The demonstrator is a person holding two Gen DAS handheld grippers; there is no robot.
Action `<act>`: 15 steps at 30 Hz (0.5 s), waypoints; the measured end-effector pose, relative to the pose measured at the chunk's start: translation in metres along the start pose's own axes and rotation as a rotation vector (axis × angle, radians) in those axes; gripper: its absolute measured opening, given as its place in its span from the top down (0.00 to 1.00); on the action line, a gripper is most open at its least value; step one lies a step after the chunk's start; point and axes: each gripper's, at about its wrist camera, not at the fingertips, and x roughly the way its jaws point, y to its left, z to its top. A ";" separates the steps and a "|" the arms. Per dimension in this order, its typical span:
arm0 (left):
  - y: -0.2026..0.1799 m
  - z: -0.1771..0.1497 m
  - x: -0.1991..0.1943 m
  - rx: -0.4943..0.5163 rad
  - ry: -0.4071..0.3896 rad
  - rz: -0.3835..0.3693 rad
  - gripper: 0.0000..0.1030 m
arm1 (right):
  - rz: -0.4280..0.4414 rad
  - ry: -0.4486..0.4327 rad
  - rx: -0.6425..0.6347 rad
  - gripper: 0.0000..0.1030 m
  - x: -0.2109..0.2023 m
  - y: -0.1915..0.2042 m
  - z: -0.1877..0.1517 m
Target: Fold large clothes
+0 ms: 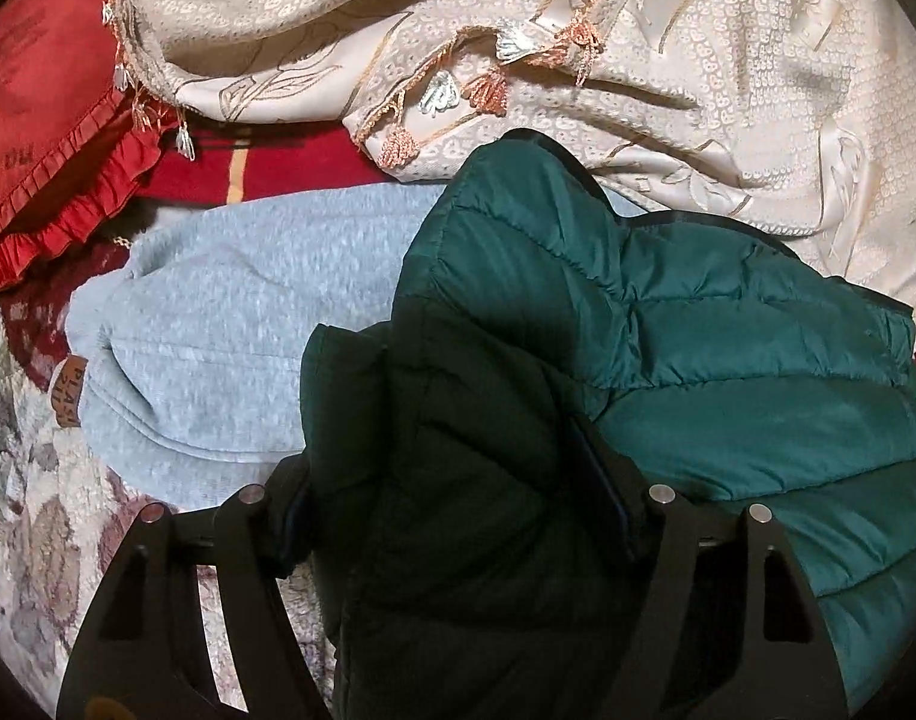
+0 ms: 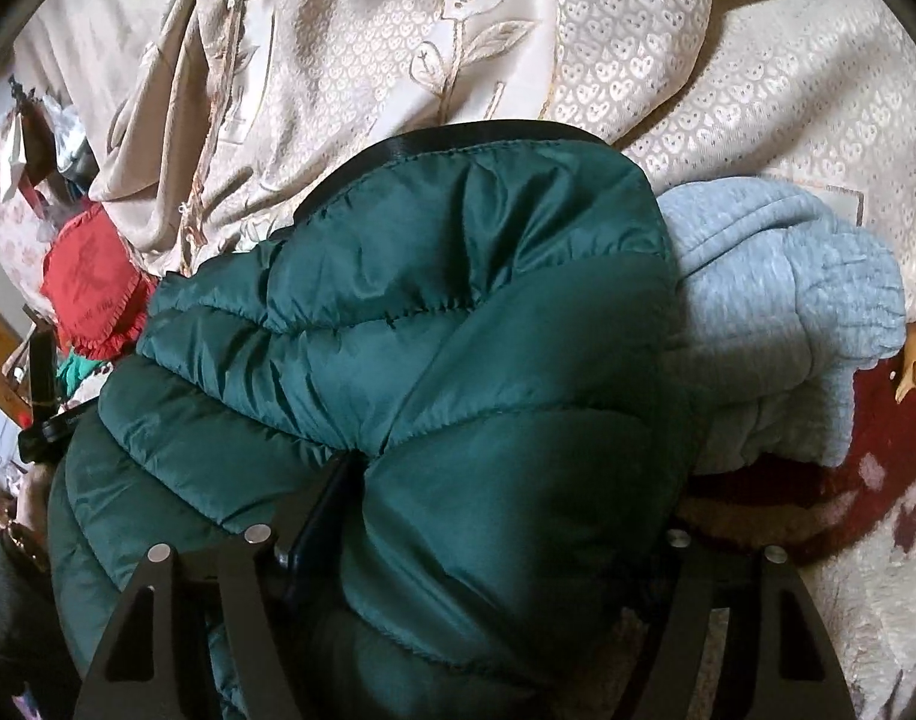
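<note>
A dark green quilted puffer jacket point(image 1: 728, 360) lies bunched on the bed and fills the right of the left wrist view. My left gripper point(image 1: 452, 480) is shut on a thick fold of it, with fabric bulging between the jaws. In the right wrist view the same jacket point(image 2: 428, 312) fills the middle. My right gripper point(image 2: 488, 516) is shut on another fold of it; its fingertips are buried in the fabric. A light grey sweatshirt point(image 1: 236, 324) lies under and beside the jacket, and shows at the right in the right wrist view point(image 2: 788, 312).
A cream patterned cloth with tassels point(image 1: 668, 60) is draped behind the clothes, also in the right wrist view point(image 2: 458, 48). A red ruffled cushion point(image 1: 44, 120) lies at far left. A red and cream floral blanket point(image 2: 866, 480) covers the bed.
</note>
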 end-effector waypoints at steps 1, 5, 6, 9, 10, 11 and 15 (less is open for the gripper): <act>0.000 0.000 0.000 -0.002 0.000 -0.002 0.28 | 0.000 -0.002 0.005 0.30 0.000 -0.001 0.000; 0.000 -0.002 -0.002 -0.008 -0.004 -0.008 0.28 | -0.002 -0.023 0.037 0.29 -0.003 -0.003 -0.003; 0.000 -0.003 -0.001 -0.010 -0.007 -0.010 0.28 | 0.004 -0.027 0.049 0.29 -0.004 -0.005 -0.004; 0.002 -0.004 0.000 -0.019 -0.013 -0.018 0.28 | 0.018 -0.019 0.062 0.29 -0.002 -0.007 -0.003; 0.002 -0.004 0.000 -0.019 -0.013 -0.020 0.28 | 0.012 -0.015 0.052 0.29 -0.002 -0.005 -0.002; 0.003 -0.004 0.000 -0.018 -0.012 -0.024 0.28 | 0.002 -0.012 0.035 0.29 -0.002 -0.003 -0.002; 0.009 -0.003 0.002 -0.038 -0.001 -0.074 0.30 | -0.017 -0.006 0.003 0.30 0.000 0.001 -0.001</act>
